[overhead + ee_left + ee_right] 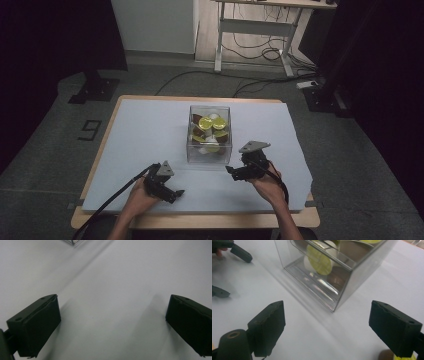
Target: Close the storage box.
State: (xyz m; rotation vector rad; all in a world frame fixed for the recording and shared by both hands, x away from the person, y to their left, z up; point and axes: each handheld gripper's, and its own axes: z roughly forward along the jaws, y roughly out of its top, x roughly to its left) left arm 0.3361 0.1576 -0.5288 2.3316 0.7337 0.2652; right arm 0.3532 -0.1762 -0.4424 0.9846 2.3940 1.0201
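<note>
1. I see a wooden table (200, 220) in the high view, its bare rim showing along the near and left edges.
2. A pale sheet (145, 135) covers nearly all of the tabletop.
3. The grey floor (45, 165) lies all around the table.
4. A black mark (89, 130) shaped like a "9" is on the floor, left of the table.
5. A dark stand foot (95, 89) sits beyond the table's far left corner, and another foot (322, 97) is off the far right corner.
6. A white-framed desk (260, 25) stands at the back, with loose cables (255, 52) on the floor under it.
7. A white panel (152, 25) stands left of that desk.
</note>
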